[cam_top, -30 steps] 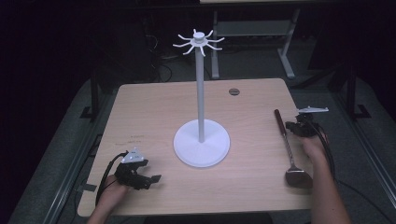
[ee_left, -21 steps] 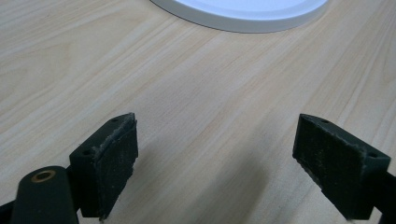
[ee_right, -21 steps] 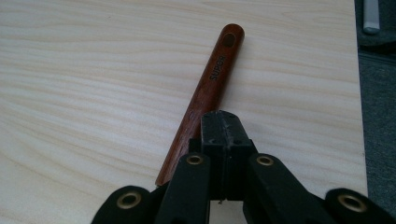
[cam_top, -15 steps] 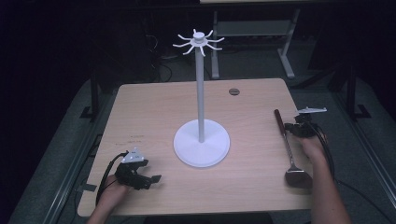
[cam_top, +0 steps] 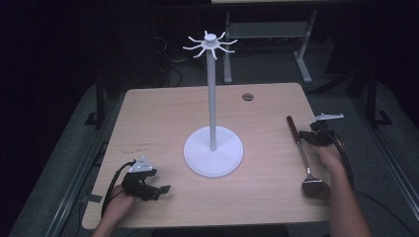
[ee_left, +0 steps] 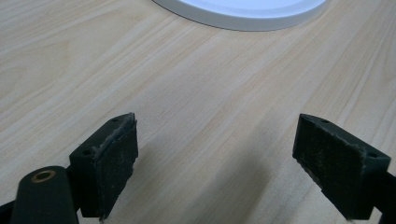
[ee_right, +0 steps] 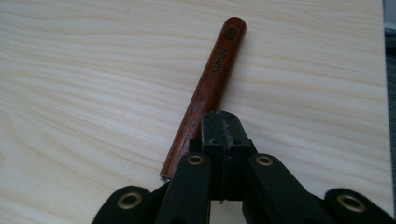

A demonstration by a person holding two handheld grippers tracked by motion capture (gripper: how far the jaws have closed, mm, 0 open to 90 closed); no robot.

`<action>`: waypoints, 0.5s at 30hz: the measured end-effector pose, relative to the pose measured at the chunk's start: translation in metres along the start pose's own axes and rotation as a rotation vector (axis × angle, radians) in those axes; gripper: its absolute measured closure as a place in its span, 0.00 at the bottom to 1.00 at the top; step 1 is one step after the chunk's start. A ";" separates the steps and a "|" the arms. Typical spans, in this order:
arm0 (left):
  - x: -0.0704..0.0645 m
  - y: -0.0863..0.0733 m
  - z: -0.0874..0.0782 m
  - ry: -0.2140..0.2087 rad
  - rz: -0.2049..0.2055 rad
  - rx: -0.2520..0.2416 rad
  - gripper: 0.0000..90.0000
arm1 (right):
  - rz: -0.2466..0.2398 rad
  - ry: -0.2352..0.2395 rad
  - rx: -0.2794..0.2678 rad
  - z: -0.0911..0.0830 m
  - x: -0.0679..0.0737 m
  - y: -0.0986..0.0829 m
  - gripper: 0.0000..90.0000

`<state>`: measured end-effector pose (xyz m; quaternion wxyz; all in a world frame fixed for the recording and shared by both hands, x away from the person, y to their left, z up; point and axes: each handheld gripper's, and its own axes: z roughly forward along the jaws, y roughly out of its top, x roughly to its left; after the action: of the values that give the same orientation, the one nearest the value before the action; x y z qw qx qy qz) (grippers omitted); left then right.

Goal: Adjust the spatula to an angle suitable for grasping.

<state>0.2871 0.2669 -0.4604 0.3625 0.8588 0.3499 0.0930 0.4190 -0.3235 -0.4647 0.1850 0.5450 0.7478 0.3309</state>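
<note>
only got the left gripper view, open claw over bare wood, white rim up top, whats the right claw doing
observer: the right claw is shut, lying beside a brown wooden handle, not around it.
operator: handle of what
observer: a utensil lying flat near the right edge of the table, its metal head at the near end.
operator: and the white rim
observer: that's the round base of a stand; its tall pole carries a ring of hooks, all bare.
</note>
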 end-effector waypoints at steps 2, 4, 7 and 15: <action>0.000 0.000 0.000 0.000 0.002 0.000 0.15 | -0.010 0.008 0.003 0.001 0.002 0.000 1.00; 0.000 0.000 0.000 0.000 0.001 0.000 0.15 | -0.024 0.015 0.006 0.001 0.005 0.001 1.00; 0.000 0.000 0.000 0.000 0.000 0.000 0.15 | -0.048 0.030 0.010 0.003 0.009 0.002 1.00; 0.000 0.000 0.000 -0.001 0.003 0.000 0.15 | -0.095 0.061 0.027 0.005 0.019 0.005 1.00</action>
<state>0.2869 0.2667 -0.4604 0.3627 0.8592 0.3485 0.0932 0.4191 -0.3036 -0.4636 0.1700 0.5011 0.7826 0.3280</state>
